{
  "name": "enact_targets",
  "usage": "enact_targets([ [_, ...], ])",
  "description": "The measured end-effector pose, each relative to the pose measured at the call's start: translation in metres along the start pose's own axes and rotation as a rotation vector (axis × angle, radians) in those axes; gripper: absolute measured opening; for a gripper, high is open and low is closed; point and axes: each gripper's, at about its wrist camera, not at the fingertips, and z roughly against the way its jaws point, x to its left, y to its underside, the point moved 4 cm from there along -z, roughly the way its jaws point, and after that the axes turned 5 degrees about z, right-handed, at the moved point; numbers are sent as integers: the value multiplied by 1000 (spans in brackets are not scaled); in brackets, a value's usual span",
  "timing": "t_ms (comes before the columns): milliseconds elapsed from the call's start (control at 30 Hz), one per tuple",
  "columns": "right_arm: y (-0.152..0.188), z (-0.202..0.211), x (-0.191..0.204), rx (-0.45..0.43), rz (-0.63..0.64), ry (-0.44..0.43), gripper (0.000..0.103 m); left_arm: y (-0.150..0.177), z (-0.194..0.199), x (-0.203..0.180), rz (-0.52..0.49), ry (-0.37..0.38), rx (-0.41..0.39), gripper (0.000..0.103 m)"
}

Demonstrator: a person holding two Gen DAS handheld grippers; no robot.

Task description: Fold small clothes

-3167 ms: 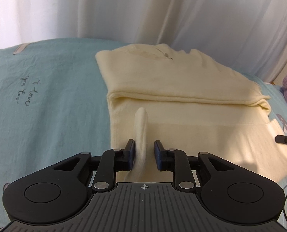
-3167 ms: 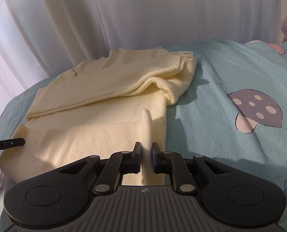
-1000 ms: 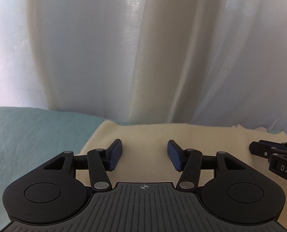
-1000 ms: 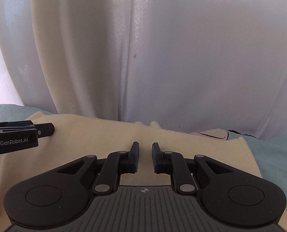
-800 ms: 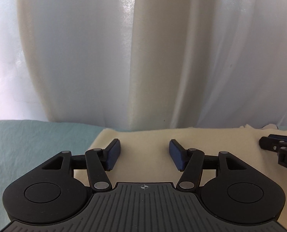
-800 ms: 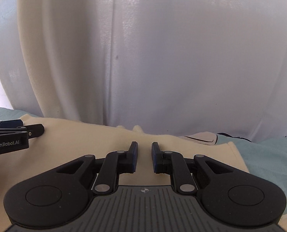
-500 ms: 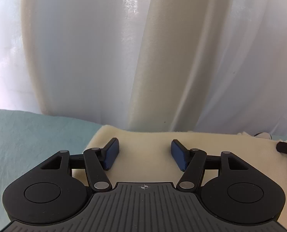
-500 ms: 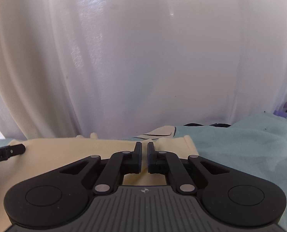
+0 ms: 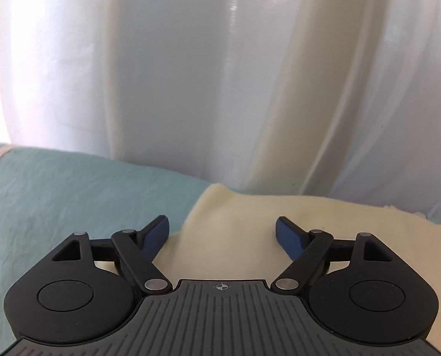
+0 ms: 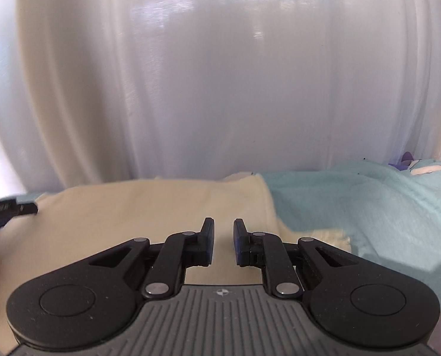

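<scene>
A cream knit sweater (image 9: 324,222) lies folded flat on the teal bedsheet (image 9: 72,195). My left gripper (image 9: 222,231) is wide open and empty, just above the sweater's far left corner. In the right wrist view the sweater (image 10: 131,216) fills the lower left. My right gripper (image 10: 223,237) hangs over the sweater's right part with its jaws a small gap apart and nothing between them. The tip of the left gripper (image 10: 9,209) shows at the left edge of the right wrist view.
A white sheer curtain (image 9: 220,74) hangs close behind the bed's far edge and also shows in the right wrist view (image 10: 220,74). Teal sheet (image 10: 368,207) spreads to the right of the sweater. A purple plush toy (image 10: 405,160) peeks at the far right.
Both grippers let go of the sweater's hem after carrying it to the far side. Over the last second the left jaws opened wider and the right jaws parted slightly; both views swung outward.
</scene>
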Motion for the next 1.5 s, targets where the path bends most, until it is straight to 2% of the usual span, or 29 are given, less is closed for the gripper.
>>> enact_targets([
  [133, 35, 24, -10, -26, 89, 68, 13, 3, 12, 34, 126, -32, -17, 84],
  [200, 35, 30, -16, -15, 103, 111, 12, 4, 18, 39, 102, -73, -21, 83],
  [267, 35, 39, -16, 2, 146, 217, 18, 8, 25, 43, 48, -123, -4, 83],
  [300, 37, 47, -17, 3, 143, 226, 20, 9, 28, 46, 33, -133, 5, 84],
  [433, 37, 75, -18, 6, 77, 171, 23, 13, 58, 64, 32, -81, 39, 84],
  [500, 37, 83, -9, -6, 76, 142, 26, 16, 73, 75, 47, -19, 73, 83],
  [667, 29, 76, 33, -5, 104, 24, 26, 23, 83, 95, 272, 232, 211, 74],
  [767, 27, 67, 61, 11, 102, -67, 26, 32, 75, 98, 395, 321, 283, 65],
  [867, 29, 62, 87, 39, 98, -151, 26, 35, 70, 98, 421, 339, 299, 56],
  [933, 34, 60, 105, 55, 118, -191, 26, 36, 67, 98, 415, 330, 311, 42],
  [967, 36, 58, 110, 60, 127, -198, 26, 36, 66, 98, 420, 326, 318, 28],
  [1000, 38, 58, 116, 65, 136, -207, 26, 37, 64, 100, 432, 325, 326, 22],
  [1100, 42, 56, 125, 80, 138, -221, 26, 35, 66, 100, 450, 341, 327, 18],
  [1267, 43, 54, 119, 85, 115, -195, 26, 22, 85, 81, 405, 363, 283, 16],
  [1400, 41, 52, 106, 85, 61, -173, 26, 8, 101, 36, 308, 396, 254, 16],
  [1500, 39, 53, 97, 79, 39, -158, 26, 10, 104, -5, 248, 425, 259, 16],
])
